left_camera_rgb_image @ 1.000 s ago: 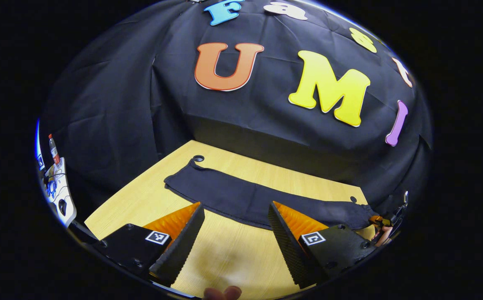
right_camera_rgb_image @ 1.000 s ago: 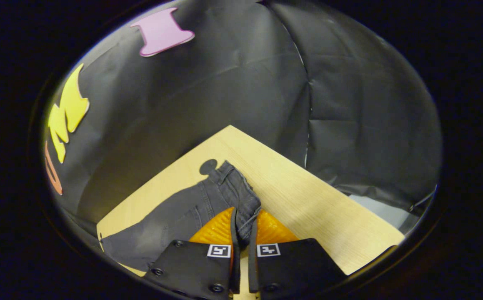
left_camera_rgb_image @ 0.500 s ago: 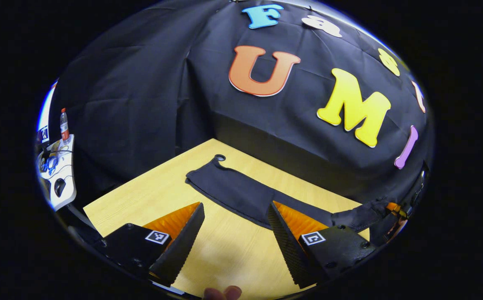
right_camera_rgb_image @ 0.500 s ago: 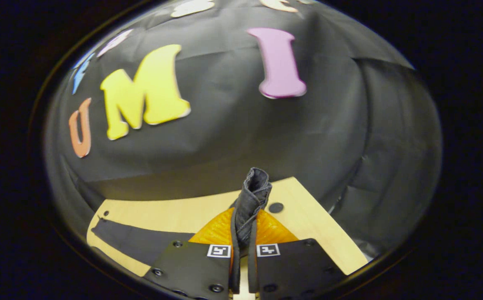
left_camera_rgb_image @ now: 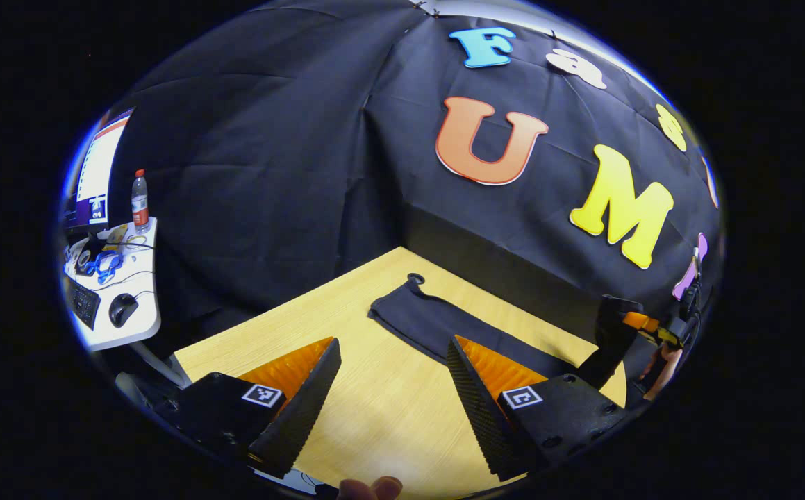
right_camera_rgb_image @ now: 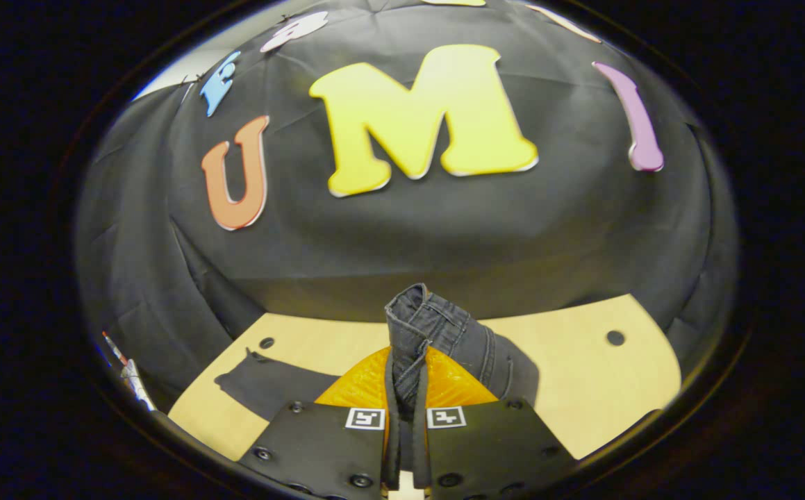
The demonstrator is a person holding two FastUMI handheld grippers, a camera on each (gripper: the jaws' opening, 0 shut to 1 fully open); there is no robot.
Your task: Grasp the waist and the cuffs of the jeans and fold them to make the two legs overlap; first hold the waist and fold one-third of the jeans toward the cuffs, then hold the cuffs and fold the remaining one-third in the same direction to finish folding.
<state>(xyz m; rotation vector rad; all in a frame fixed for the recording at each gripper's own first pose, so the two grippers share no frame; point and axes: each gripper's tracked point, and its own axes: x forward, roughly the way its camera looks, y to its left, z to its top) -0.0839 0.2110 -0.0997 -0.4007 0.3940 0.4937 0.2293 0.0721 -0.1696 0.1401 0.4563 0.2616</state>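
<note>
Dark jeans (left_camera_rgb_image: 437, 323) lie lengthwise on the wooden table (left_camera_rgb_image: 305, 326), cuff end toward the far left corner. My left gripper (left_camera_rgb_image: 394, 347) hovers open above the table, just short of the leg, with nothing between its fingers. At the far right of that view my right gripper (left_camera_rgb_image: 626, 323) holds the waist end raised off the table. In the right gripper view the right gripper (right_camera_rgb_image: 405, 357) is shut on the bunched waistband (right_camera_rgb_image: 433, 323), which stands up between the fingers. The leg (right_camera_rgb_image: 263, 382) trails away flat to the left.
Past the table's left edge stands a white desk (left_camera_rgb_image: 135, 323) with a bottle (left_camera_rgb_image: 139, 201), a mouse and a keyboard. Small round holes (right_camera_rgb_image: 615, 338) mark the table's corners. A person's fingertip (left_camera_rgb_image: 374, 487) shows at the bottom edge.
My right gripper has lifted the waist off the table and swung round to face the back wall. The left gripper has turned leftward, staying open.
</note>
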